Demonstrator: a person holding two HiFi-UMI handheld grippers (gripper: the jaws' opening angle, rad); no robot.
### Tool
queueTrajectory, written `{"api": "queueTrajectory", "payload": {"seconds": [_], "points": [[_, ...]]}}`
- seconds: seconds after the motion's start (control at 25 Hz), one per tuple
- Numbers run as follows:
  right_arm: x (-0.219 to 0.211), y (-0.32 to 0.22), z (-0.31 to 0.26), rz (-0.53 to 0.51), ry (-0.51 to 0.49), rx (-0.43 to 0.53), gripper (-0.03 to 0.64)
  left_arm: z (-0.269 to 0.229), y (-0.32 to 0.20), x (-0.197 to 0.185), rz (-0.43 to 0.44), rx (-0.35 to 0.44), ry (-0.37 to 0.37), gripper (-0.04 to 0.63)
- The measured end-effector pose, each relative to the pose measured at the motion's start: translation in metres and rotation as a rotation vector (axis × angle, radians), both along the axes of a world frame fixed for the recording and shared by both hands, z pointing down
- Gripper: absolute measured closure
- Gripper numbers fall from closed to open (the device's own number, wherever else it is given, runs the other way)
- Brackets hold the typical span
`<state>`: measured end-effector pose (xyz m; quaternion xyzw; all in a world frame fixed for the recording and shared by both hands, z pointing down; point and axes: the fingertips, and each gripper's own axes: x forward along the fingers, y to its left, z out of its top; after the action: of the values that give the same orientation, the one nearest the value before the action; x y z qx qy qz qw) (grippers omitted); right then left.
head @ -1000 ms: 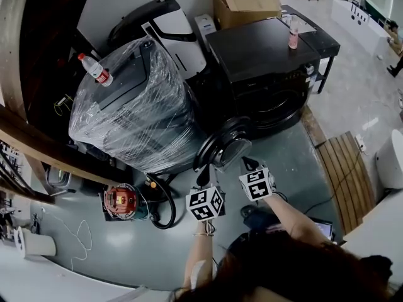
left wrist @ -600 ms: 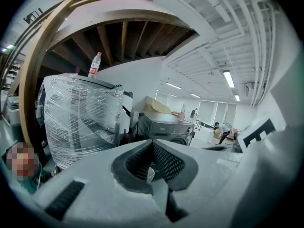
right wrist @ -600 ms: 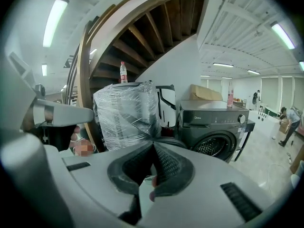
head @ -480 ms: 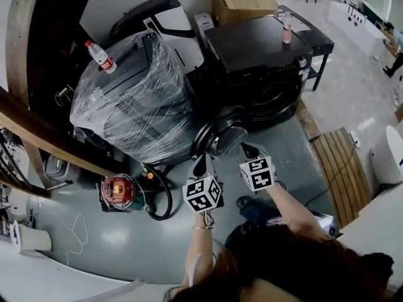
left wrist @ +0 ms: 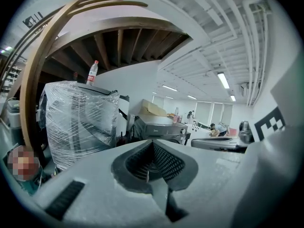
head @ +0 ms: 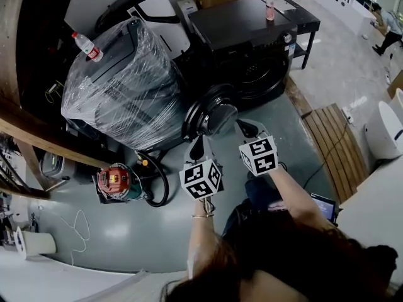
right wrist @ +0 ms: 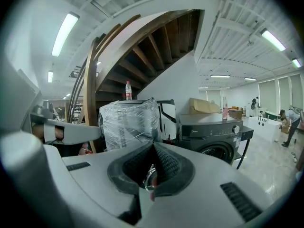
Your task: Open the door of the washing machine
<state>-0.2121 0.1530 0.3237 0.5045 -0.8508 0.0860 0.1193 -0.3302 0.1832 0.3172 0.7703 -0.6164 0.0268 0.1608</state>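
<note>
Drawing back from the door point(head: 211, 113), the left gripper point(head: 197, 146) and right gripper point(head: 247, 129) are staying pinched together, empty. That door is hanging open at mid-frame, below the washing machine point(head: 242, 30); a stray nudge risks swinging it shut.

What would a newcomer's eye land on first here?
The bulky plastic-wrapped appliance at left stands out, a water bottle on top. Right of it stands the dark washing machine, its round door swung open toward the left gripper and right gripper, both shut.
</note>
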Motion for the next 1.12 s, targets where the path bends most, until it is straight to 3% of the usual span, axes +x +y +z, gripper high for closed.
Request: {"api": "queueTrajectory", "payload": {"seconds": [0.4,0.8,1.12], "points": [[0.023,0.014,-0.007,0.029,0.018,0.016,0.617,-0.021,0.009,0.03,0.056,0.052,0.005,0.583],[0.067,0.006,-0.019,0.037,0.029,0.03,0.617,-0.029,-0.003,0.085,0.107,0.068,-0.026,0.583],[0.108,-0.004,-0.027,0.014,0.037,0.036,0.618,-0.033,-0.015,0.116,0.092,0.059,-0.044,0.583]]}}
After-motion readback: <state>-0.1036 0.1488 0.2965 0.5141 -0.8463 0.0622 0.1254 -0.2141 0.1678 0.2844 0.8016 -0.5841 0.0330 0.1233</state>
